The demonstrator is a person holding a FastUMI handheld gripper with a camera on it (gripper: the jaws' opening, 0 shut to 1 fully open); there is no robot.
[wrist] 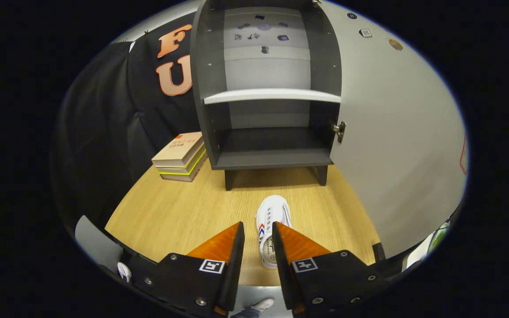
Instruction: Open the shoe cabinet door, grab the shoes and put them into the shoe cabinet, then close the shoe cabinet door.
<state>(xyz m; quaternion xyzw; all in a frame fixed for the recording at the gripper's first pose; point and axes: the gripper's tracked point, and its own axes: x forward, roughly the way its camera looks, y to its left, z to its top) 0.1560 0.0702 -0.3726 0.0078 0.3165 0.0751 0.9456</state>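
I have the claw hovering above the wooden bench, its two fingers set a narrow gap apart and gripping nothing. A white shoe lies flat on the bench, toe pointing away from me toward the cabinet. Its heel end shows in the gap between the fingers and its toe reaches just beyond their tips; the right finger covers part of its right side, and I cannot tell whether either finger touches it.

Farther off stands the dark shoe cabinet on short legs. Its door is swung fully open to the right, pale inner face toward me, with a metal hinge at the cabinet's right wall. Inside I see a light shelf across the middle and a bare lower compartment beneath it.

A stack of books rests on the bench just left of the cabinet, near the black cloth wall.
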